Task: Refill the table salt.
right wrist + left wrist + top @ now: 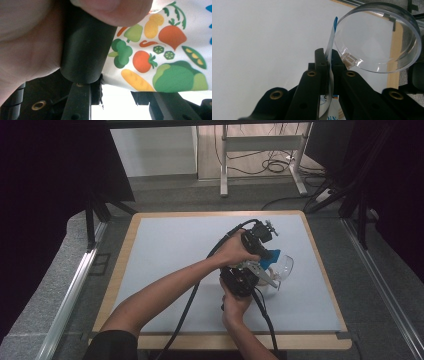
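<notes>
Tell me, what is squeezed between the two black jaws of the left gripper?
A thin flat sheet with a blue top edge stands pinched between them, seen edge-on in the left gripper view. Beside it, to the right, is a clear round lid.

You will find no complete word, brand or number legible. The sheet (pixel 329 50) pinched in your left gripper (pixel 327 65) bears blue letter fragments at its lower end, too cut off to read. The packet (pixel 162 55) carries printed vegetable pictures only.
</notes>
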Tool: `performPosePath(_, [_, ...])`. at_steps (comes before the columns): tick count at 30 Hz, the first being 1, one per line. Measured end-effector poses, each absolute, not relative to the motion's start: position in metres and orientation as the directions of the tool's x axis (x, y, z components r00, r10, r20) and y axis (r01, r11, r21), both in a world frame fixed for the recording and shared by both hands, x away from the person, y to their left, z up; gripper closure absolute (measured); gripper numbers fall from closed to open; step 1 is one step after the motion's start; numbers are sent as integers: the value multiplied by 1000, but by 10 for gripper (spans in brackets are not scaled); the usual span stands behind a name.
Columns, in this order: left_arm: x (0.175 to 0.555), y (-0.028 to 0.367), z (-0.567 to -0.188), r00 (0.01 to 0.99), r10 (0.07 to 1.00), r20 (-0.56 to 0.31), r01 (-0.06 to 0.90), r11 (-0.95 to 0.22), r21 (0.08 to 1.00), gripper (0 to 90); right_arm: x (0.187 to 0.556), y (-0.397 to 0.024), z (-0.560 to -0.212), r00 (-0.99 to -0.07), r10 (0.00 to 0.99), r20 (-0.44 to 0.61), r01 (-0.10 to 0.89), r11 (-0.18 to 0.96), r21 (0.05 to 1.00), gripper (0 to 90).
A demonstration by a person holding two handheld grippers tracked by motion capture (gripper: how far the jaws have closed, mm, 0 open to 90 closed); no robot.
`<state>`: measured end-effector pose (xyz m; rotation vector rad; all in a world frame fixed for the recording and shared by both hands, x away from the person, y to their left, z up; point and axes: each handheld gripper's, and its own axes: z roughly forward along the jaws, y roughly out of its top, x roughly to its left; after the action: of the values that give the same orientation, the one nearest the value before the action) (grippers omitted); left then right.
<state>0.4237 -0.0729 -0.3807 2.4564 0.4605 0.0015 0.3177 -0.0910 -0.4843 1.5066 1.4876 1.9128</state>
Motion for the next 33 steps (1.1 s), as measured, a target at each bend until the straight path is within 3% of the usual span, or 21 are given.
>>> performPosePath(33, [423, -72, -381, 939, 327, -109, 326, -739, 590, 885, 318, -90, -484, -410, 721, 559, 354, -439, 826, 656])
